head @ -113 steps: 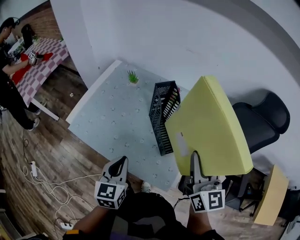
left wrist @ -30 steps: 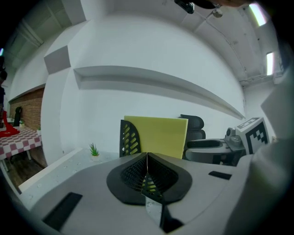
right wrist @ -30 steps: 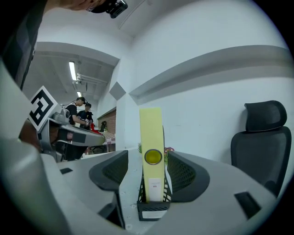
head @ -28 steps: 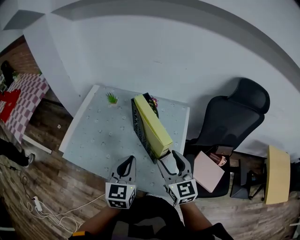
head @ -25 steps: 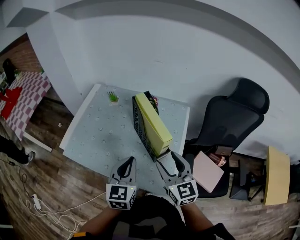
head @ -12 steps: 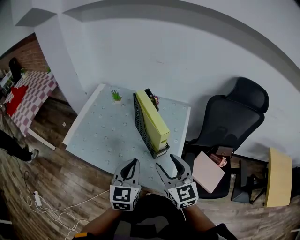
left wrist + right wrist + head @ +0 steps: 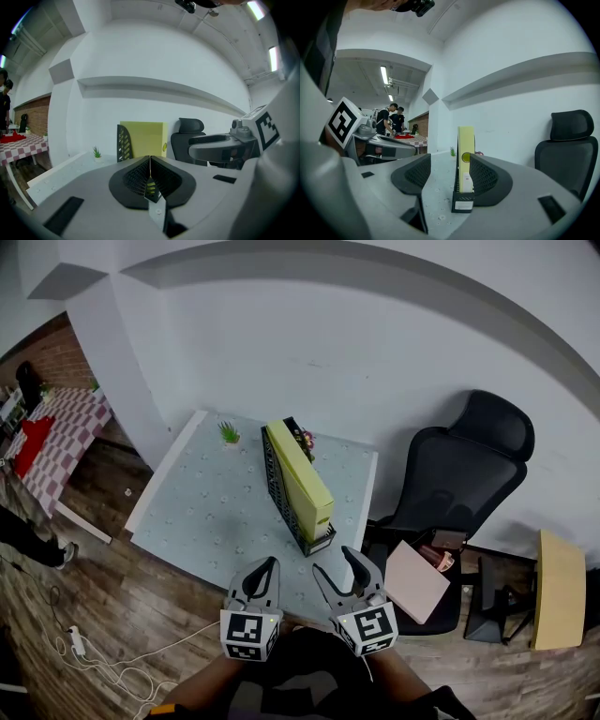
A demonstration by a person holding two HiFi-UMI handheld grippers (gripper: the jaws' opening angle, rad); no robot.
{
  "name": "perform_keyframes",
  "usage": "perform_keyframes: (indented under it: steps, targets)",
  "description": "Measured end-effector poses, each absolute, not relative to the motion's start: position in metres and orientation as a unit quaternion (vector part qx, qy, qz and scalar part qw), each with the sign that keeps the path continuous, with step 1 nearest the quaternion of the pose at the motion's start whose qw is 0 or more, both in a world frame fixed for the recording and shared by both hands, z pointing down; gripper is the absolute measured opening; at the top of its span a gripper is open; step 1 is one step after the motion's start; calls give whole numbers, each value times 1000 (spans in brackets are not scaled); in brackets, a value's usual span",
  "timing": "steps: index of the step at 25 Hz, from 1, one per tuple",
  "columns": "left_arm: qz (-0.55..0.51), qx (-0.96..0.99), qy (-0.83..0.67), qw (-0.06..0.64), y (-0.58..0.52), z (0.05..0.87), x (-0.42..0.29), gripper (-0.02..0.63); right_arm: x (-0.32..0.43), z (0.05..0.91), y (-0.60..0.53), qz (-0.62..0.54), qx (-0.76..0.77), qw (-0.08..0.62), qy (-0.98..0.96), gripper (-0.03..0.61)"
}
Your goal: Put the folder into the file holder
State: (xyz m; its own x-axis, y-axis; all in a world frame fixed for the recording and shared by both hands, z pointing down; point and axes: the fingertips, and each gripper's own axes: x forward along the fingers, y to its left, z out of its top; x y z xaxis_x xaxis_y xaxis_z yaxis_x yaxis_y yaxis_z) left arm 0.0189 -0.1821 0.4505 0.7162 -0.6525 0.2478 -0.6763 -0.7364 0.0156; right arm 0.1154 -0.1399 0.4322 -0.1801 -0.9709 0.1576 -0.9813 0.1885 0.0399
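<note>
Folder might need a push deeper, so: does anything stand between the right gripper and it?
Nothing visible does. The right gripper, jaws apart, faces the yellow folder standing in the file holder, with only table surface between them.

Matt folder (image 7: 299, 475); slotted plastic file holder (image 7: 275, 491)

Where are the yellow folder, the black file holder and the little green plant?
yellow folder (image 7: 299, 476): head view, its top edge.
black file holder (image 7: 277, 491): head view, left mesh wall.
green plant (image 7: 229, 432): head view, its leaves.

The yellow folder (image 7: 298, 476) stands upright in the black file holder (image 7: 278, 497) on the pale table (image 7: 206, 512).
</note>
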Motion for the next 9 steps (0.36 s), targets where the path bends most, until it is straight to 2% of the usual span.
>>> perform_keyframes:
  steps: [9]
  targets:
    - [113, 925, -359, 53, -188, 453, 16, 11, 113, 436, -147, 40, 636, 73, -767, 268]
